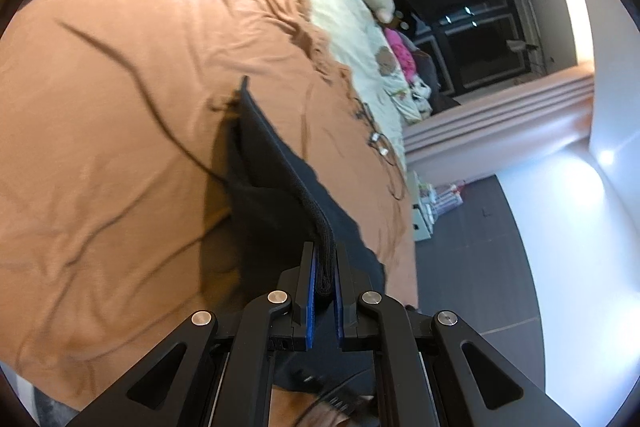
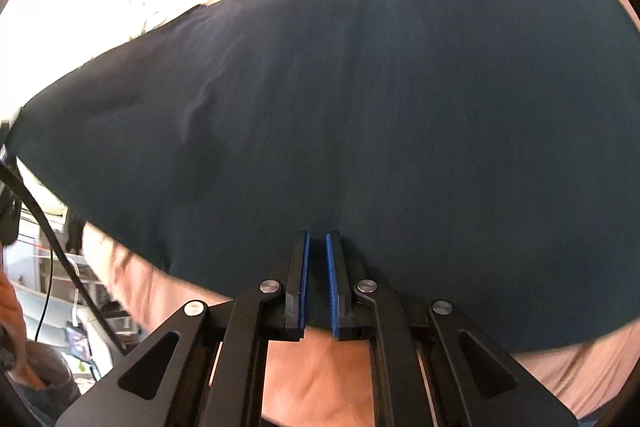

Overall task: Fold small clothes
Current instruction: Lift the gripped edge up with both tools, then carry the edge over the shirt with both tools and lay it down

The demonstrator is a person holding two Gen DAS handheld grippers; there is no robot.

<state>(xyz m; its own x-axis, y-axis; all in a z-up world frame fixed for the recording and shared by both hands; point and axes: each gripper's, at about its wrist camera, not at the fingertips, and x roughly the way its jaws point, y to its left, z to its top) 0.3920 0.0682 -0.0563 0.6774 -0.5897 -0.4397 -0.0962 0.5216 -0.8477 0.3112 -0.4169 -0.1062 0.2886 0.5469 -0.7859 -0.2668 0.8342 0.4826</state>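
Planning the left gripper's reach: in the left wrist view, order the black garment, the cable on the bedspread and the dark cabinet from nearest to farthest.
1. black garment, pinched in the left gripper.
2. cable, upper left on the bedspread.
3. dark cabinet, upper right, across the room.

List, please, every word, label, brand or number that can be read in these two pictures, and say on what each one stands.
None can be read.
The black garment held in the left tongs shows no legible label or print.
The boxes on the floor by the bed bear marks, too small and blurred to read.
The right wrist view shows only plain dark cloth in the right tongs.
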